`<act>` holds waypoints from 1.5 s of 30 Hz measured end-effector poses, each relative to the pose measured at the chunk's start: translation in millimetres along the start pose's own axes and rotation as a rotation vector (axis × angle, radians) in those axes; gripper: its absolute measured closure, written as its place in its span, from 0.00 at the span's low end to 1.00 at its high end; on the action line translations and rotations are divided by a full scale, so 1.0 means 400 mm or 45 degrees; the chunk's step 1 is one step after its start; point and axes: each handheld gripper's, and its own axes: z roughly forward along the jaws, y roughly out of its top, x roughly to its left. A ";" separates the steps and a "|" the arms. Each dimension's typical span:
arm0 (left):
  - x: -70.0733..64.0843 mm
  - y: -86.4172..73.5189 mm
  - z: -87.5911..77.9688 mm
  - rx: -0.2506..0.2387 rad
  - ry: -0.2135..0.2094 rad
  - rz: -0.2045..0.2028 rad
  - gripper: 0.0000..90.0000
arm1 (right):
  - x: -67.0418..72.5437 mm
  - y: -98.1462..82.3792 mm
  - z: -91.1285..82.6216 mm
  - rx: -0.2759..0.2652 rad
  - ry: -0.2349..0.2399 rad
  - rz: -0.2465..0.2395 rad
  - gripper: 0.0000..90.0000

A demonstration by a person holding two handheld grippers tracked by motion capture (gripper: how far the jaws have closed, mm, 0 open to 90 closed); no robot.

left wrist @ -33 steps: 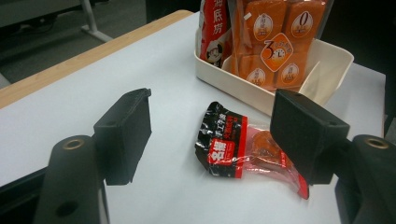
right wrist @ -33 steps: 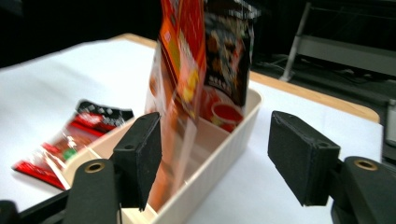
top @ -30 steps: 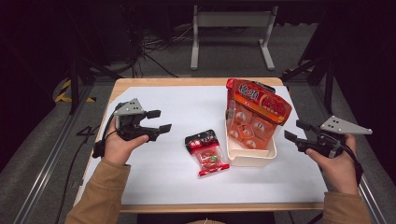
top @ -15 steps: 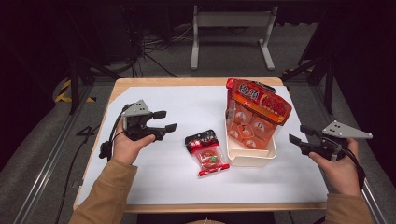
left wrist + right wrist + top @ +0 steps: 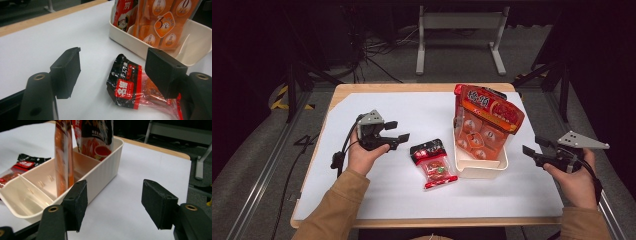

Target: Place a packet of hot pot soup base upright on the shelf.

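We see lots of bare white bench [image 5: 377,200] along the left edge and the near edge, so a hand can slide there. In the middle lies a small red snack packet [image 5: 433,162], flat and easy to pass over. Just beside it, toward the right edge, the white box [image 5: 477,167] stands with tall orange bags [image 5: 484,122] sticking up, blocking the way. A bare strip stays between box and right edge.

I see a black-and-red packet [image 5: 433,163] with white lettering and a clear window, orange-red pouches [image 5: 484,122] printed with white characters in a cream bin [image 5: 477,169], a white worktop [image 5: 412,115] edged in pale wood, and black hand-held grippers [image 5: 398,137].
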 end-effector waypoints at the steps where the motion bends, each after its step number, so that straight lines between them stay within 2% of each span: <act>1: 0.002 -0.002 0.007 0.005 0.004 0.008 0.33 | -0.001 -0.002 0.003 0.006 -0.002 -0.004 0.42; 4: 0.000 -0.009 0.029 0.015 -0.020 -0.005 0.33 | -0.004 -0.008 0.011 0.024 0.002 0.011 0.41; 8: -0.005 -0.018 0.060 0.031 -0.031 0.010 0.37 | -0.008 -0.014 0.017 0.021 -0.002 0.025 0.40; 11: -0.007 -0.025 0.083 0.047 -0.059 -0.028 0.37 | -0.007 -0.017 0.021 0.025 -0.004 0.030 0.39; 17: -0.004 -0.041 0.126 0.109 -0.077 -0.070 0.36 | -0.004 -0.017 0.027 0.025 -0.003 0.027 0.38; 21: 0.002 -0.050 0.138 0.136 -0.084 -0.089 0.38 | -0.003 -0.018 0.029 0.023 -0.001 0.022 0.37; 25: 0.005 -0.060 0.151 0.203 -0.066 -0.085 0.40 | 0.000 -0.019 0.031 0.032 0.002 0.018 0.36; 33: 0.009 -0.077 0.167 0.297 -0.080 -0.097 0.41 | 0.003 -0.020 0.035 0.033 0.005 0.024 0.35; 41: 0.012 -0.089 0.177 0.345 -0.106 -0.131 0.42 | 0.003 -0.021 0.038 0.037 0.005 0.023 0.35; 45: 0.010 -0.092 0.181 0.358 -0.140 -0.146 0.42 | 0.005 -0.020 0.038 0.035 0.008 0.023 0.34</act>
